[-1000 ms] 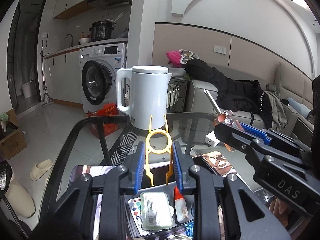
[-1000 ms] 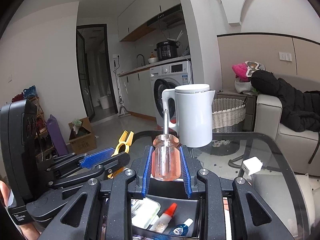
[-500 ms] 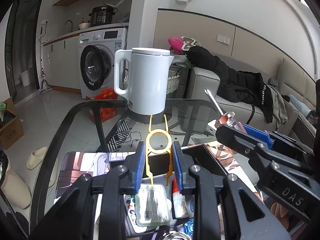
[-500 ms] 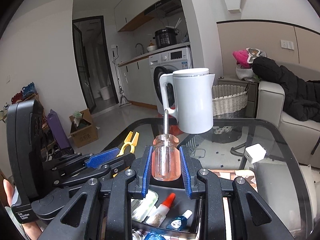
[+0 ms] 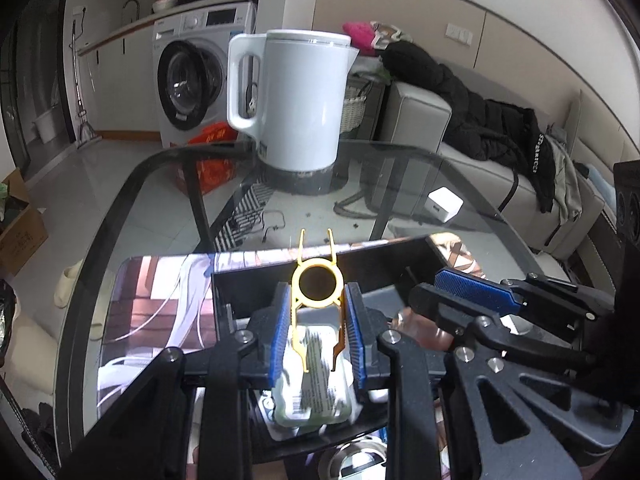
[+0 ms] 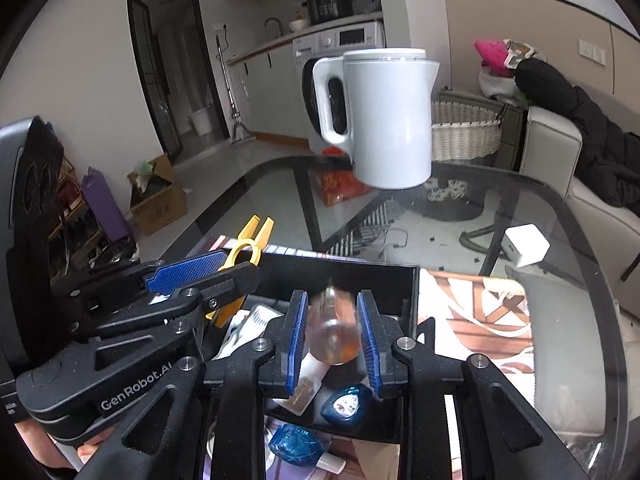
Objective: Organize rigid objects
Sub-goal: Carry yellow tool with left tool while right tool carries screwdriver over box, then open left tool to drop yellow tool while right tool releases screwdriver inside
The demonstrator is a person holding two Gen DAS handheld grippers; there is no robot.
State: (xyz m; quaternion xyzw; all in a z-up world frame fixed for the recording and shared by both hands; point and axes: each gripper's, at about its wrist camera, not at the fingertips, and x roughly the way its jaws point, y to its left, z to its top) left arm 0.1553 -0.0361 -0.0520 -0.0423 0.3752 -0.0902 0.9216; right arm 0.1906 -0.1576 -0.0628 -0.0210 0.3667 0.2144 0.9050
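My left gripper point(image 5: 318, 322) is shut on a yellow plastic clip point(image 5: 318, 284), whose ring and two prongs stick out ahead of the blue pads. It hangs over the black tray point(image 5: 248, 288), above a white labelled packet point(image 5: 312, 376). My right gripper point(image 6: 332, 334) has a clear orange screwdriver handle point(image 6: 334, 340) between its pads; the jaws are closing on it and the handle is blurred. Its shaft is hidden. The tray point(image 6: 360, 268) lies just below it. Each gripper shows in the other's view: the right gripper point(image 5: 472, 292) and the left gripper point(image 6: 192, 276) with the clip point(image 6: 250, 240).
A white kettle point(image 5: 296, 104) point(image 6: 384, 116) stands at the far side of the glass table point(image 5: 400, 168). A white charger cube point(image 6: 526, 246) lies to the right. A glue tube point(image 6: 308, 384) and small blue bottles point(image 6: 346, 402) lie in the tray. A printed mat point(image 5: 160, 308) lies under the tray.
Both grippers have sunk and tipped down toward the black tray. The screwdriver's shaft, earlier pointing up past the pads, no longer shows, and the handle has blurred.
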